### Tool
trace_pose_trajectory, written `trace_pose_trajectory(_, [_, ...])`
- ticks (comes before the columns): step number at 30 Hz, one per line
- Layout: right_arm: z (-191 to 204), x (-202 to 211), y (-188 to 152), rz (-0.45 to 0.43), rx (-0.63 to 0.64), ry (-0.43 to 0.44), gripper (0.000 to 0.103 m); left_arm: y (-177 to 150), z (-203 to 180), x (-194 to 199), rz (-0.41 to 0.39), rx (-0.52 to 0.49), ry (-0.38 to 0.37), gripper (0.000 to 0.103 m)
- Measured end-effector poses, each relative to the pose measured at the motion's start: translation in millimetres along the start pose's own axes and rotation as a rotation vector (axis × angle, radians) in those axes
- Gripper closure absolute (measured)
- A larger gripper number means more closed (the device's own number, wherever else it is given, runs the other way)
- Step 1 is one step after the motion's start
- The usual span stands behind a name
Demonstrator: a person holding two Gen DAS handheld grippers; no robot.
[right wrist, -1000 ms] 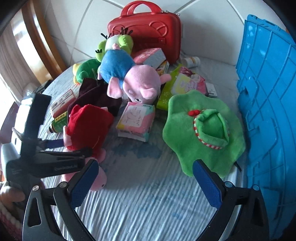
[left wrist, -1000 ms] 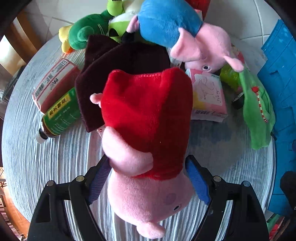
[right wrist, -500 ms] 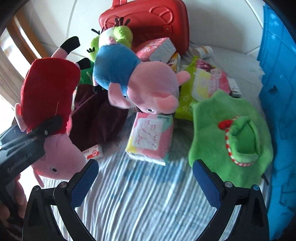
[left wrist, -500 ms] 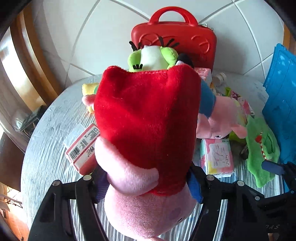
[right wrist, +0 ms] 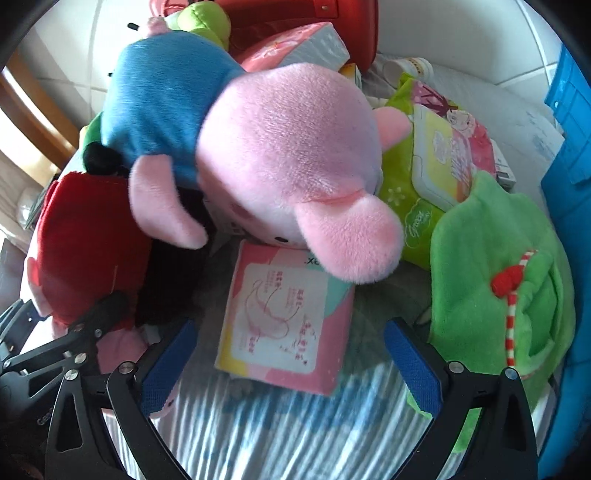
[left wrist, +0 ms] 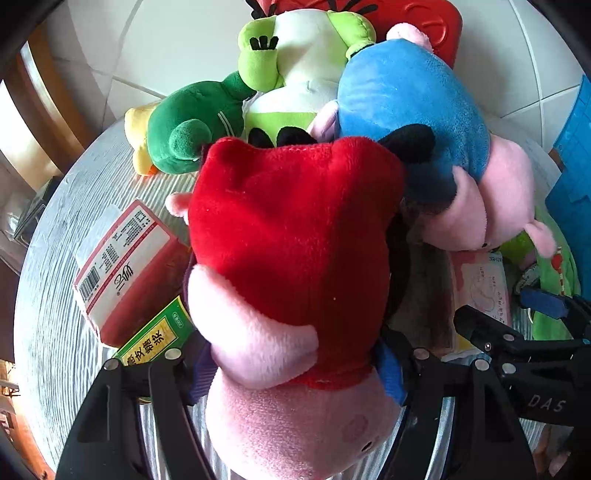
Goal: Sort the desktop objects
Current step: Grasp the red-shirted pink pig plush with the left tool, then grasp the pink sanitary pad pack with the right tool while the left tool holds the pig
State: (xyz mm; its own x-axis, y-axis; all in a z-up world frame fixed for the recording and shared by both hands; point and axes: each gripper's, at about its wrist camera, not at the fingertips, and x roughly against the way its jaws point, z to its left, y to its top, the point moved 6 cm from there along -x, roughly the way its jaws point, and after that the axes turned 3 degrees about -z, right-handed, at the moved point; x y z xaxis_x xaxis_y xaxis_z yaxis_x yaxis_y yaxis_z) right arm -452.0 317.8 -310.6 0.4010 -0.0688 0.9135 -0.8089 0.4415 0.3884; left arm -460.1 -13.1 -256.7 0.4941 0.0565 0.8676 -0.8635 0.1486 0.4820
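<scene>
My left gripper [left wrist: 295, 373] is shut on a pink pig plush in a red dress [left wrist: 295, 258], held off the table with its head toward the camera; it also shows at the left of the right wrist view [right wrist: 88, 243]. My right gripper [right wrist: 291, 365] is open and empty, its jaws on either side of a pink tissue pack [right wrist: 284, 321] that lies on the table. A pig plush in a blue shirt [right wrist: 258, 147] lies just above the pack. The right gripper shows at the right edge of the left wrist view [left wrist: 543, 299].
A green frog plush [left wrist: 303, 74], a dark green plush [left wrist: 195, 129] and a red case [left wrist: 424, 22] sit at the back. A red-white box [left wrist: 125, 266] and a green bottle [left wrist: 155, 339] lie left. A green cloth [right wrist: 498, 277], wet wipes [right wrist: 443, 162] and a blue crate [right wrist: 569, 147] are right.
My left gripper has lifted the red-dress pig off the table and carried it toward the plush pile. My right gripper has moved forward and down over the pink tissue pack.
</scene>
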Motion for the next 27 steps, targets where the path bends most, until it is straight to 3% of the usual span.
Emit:
trace_pose_trajectory(3, [-3, -9, -2, 0.018, -0.001, -0.011, 0.004, 1, -2, -2, 0.004, -0.008, -0.002, 0.031])
trace_pose_trajectory(5, [2, -14, -5, 0.033, 0.021, -0.006, 0.014, 1, -4, -2, 0.003, -0.017, 0.006, 0.031])
trace_pose_trajectory(6, [5, -16, -7, 0.039, 0.032, 0.004, 0.027, 1, -4, -2, 0.002, -0.017, 0.006, 0.031])
trace_pose_trajectory(12, [16, 9, -10, -0.004, 0.084, -0.002, 0.032, 2, 2, 17, -0.012, 0.006, -0.020, 0.031])
trace_pose_trajectory(20, [23, 111, -19, -0.190, 0.116, 0.000, 0.033, 6, 2, 100, -0.163, 0.000, -0.026, 0.031])
trace_pose_trajectory(27, [49, 228, -31, -0.423, 0.174, 0.004, 0.034, -9, 10, 180, -0.288, 0.013, -0.018, 0.031])
